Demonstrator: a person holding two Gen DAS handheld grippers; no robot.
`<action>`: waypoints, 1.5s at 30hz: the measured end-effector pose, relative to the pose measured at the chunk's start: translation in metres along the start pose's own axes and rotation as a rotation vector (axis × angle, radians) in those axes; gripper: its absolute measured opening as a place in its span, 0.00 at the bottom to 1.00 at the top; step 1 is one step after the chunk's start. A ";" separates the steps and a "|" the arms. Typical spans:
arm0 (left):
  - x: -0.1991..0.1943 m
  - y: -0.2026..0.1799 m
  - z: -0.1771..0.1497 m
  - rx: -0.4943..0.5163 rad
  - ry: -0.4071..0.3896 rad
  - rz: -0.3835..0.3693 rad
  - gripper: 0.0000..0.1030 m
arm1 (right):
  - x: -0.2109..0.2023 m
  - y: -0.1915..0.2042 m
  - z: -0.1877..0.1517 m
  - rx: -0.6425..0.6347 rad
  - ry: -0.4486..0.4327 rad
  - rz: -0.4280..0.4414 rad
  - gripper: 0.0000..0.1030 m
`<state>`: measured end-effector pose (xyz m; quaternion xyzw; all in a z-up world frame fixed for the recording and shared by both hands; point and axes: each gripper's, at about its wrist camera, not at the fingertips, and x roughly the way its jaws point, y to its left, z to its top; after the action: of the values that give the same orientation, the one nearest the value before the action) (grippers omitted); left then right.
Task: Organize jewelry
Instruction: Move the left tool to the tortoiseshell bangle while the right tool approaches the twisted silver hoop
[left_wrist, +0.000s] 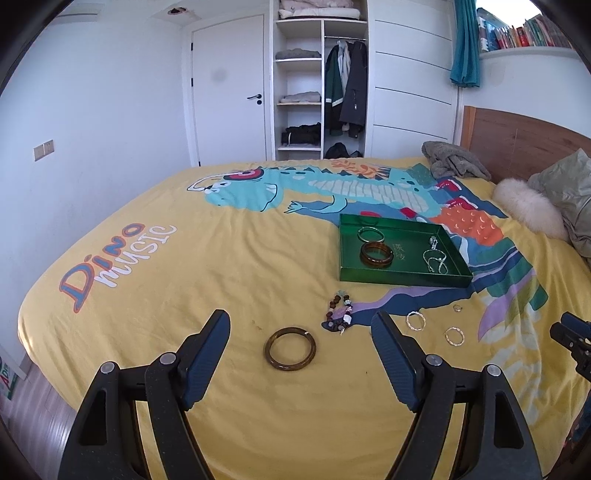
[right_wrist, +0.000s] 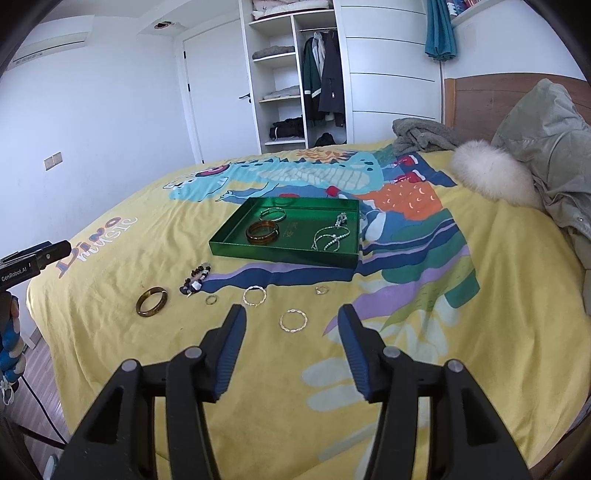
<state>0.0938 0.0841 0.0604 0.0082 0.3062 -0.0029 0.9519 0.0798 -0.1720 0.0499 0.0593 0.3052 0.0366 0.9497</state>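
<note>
Jewelry: loose brown glossy bangle (left_wrist: 290, 348) near bed's front edge, awaiting green rectangular tray (left_wrist: 391, 278).
Left gripper (left_wrist: 301, 332): mine, agape, straddling it.
Right gripper (right_wrist: 293, 325): agape, empty.

Cool, even daylight, soft shadows, sharp focus, strong fisheye bending, dark corners.

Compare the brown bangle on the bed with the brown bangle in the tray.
The loose bangle lies on the yellow bedspread, near the left gripper; the tray bangle sits inside the green tray. The loose one lies alone; the tray one touches a silver bangle. The tray bangle looks redder and wider-walled. Both are glossy brown rings lying flat.
</note>
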 end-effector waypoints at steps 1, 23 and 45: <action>0.000 -0.002 -0.001 -0.003 0.003 0.005 0.76 | 0.002 -0.001 -0.003 -0.002 -0.001 0.001 0.49; 0.023 -0.062 -0.016 -0.004 0.110 0.152 0.81 | 0.044 -0.027 -0.056 -0.028 0.057 0.084 0.54; 0.088 -0.039 -0.037 -0.050 0.178 0.106 0.81 | 0.083 -0.043 -0.059 0.003 0.106 0.018 0.55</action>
<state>0.1430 0.0458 -0.0218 0.0008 0.3887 0.0559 0.9197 0.1141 -0.2008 -0.0512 0.0617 0.3548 0.0479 0.9317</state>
